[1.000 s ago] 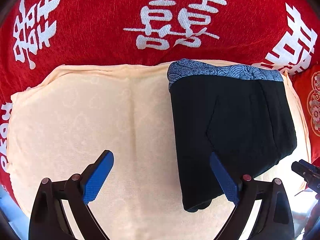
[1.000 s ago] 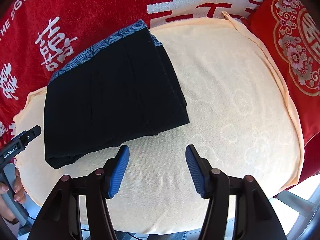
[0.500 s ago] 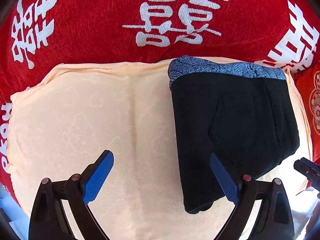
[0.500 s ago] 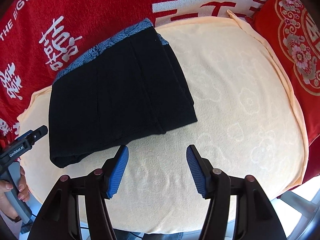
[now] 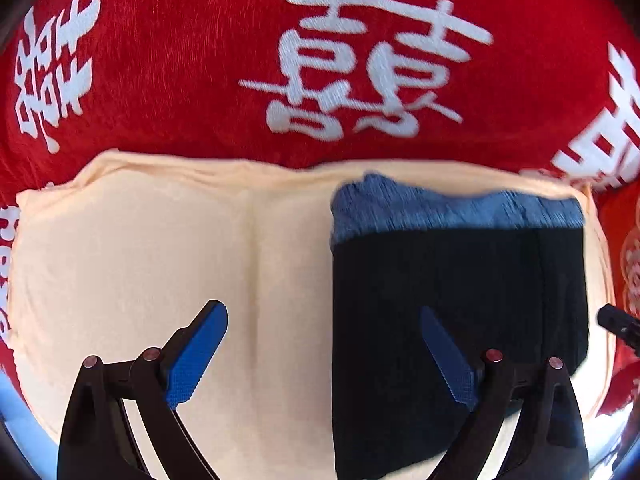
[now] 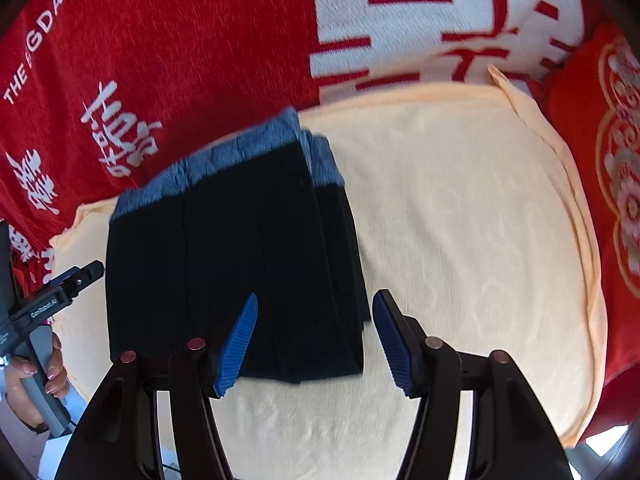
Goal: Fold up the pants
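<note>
Folded black pants (image 5: 500,280) with a blue patterned waistband (image 5: 440,208) lie on a cream towel (image 5: 140,260). My left gripper (image 5: 320,312) hangs open above them. Its jaws stand wide, one over the pants' left part and one over bare towel. In the right wrist view the pants (image 6: 240,240) sit at centre left. My right gripper (image 6: 316,300) hovers over their right edge. Its jaws are closing, with that edge beneath the gap and the pads touching nothing. A hand (image 6: 36,368) holds the left gripper (image 6: 60,296) at the left.
A red blanket (image 5: 200,60) with white characters lies under the towel and fills the far side. A red patterned cushion (image 6: 600,160) borders the towel on the right. The right gripper's tip (image 5: 618,322) shows at the left wrist view's right edge.
Both grippers moved toward the far side, so the pants sit lower in both views. The right gripper also shifted left over the pants' right edge, and its jaws narrowed a little.
</note>
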`<action>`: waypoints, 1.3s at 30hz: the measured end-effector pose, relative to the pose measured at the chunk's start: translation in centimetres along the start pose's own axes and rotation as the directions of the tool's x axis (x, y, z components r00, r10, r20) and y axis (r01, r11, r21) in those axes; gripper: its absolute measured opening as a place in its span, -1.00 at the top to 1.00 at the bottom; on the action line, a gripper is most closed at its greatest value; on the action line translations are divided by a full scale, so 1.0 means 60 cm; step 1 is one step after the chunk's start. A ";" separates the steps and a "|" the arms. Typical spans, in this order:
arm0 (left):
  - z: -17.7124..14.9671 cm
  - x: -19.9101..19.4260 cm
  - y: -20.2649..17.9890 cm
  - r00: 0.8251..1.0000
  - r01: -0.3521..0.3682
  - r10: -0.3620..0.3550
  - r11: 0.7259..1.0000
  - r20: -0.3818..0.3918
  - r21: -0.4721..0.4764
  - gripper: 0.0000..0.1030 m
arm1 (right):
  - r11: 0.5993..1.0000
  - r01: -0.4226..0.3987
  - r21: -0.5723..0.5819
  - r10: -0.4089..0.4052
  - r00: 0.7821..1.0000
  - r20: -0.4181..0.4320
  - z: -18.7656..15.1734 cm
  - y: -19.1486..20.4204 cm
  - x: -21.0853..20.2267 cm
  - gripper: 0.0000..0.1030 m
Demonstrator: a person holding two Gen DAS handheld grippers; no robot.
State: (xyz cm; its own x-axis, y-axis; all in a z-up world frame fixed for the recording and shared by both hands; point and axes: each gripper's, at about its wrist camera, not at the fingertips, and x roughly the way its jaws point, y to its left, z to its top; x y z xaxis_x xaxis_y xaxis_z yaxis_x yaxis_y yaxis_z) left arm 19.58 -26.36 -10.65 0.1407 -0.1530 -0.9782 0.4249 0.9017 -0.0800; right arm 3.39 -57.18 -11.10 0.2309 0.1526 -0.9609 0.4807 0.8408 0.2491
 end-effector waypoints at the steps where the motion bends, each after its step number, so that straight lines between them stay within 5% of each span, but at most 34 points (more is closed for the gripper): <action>1: 0.007 0.006 0.000 1.000 -0.010 0.010 1.000 -0.003 -0.008 -0.89 | 1.000 -0.013 -0.013 0.013 1.000 0.016 0.017 0.001 0.002 -0.01; 6: 0.045 0.043 0.000 0.999 -0.043 0.043 0.997 -0.005 -0.064 -0.89 | 0.998 -0.023 -0.054 0.026 0.998 0.049 0.096 0.011 0.036 0.02; 8: 0.051 0.054 0.001 0.998 -0.057 0.056 0.996 -0.010 -0.065 -0.89 | 0.998 -0.051 -0.025 0.052 0.998 0.040 0.122 0.005 0.057 0.22; 9: 0.052 0.061 0.000 0.998 -0.069 0.068 0.996 -0.010 -0.057 -0.89 | 0.997 -0.075 -0.019 0.075 0.997 0.028 0.132 0.004 0.067 0.49; 14: 0.053 0.084 -0.003 0.995 -0.105 0.104 0.994 -0.010 -0.043 -1.00 | 0.993 -0.025 -0.118 0.027 1.000 0.015 0.153 0.027 0.104 0.52; 17: 0.059 0.089 0.006 0.997 -0.071 0.069 0.994 -0.031 -0.081 -1.00 | 0.995 -0.012 -0.097 0.014 1.000 0.024 0.165 0.021 0.113 0.38; 22: 0.052 0.066 0.007 0.999 -0.032 0.030 0.997 -0.038 -0.074 -1.00 | 0.992 -0.119 0.029 0.120 0.993 -0.013 0.158 -0.020 0.094 0.11; 26: 0.030 0.053 0.014 0.995 0.065 -0.068 0.997 -0.070 -0.049 -1.00 | 0.980 -0.190 0.060 0.195 0.977 -0.085 0.117 -0.052 0.081 -0.04; 36: -0.016 0.077 0.010 0.939 0.282 -0.292 0.956 -0.180 -0.080 -1.00 | 0.923 -0.335 0.190 0.364 0.920 -0.146 0.030 -0.131 0.076 -0.27; 39: -0.010 0.088 0.008 0.936 0.288 -0.299 0.954 -0.187 -0.082 -1.00 | 0.910 -0.370 0.189 0.400 0.902 -0.161 0.034 -0.133 0.087 -0.39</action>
State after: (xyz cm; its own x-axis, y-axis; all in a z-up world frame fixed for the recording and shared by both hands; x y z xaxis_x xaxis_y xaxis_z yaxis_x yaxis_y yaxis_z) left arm 19.96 -26.50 -15.97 -0.1629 -0.3372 -0.9272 0.3721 0.8494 -0.3743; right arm 2.48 -64.14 -17.86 0.2644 0.5577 -0.7868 0.5118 0.6103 0.6046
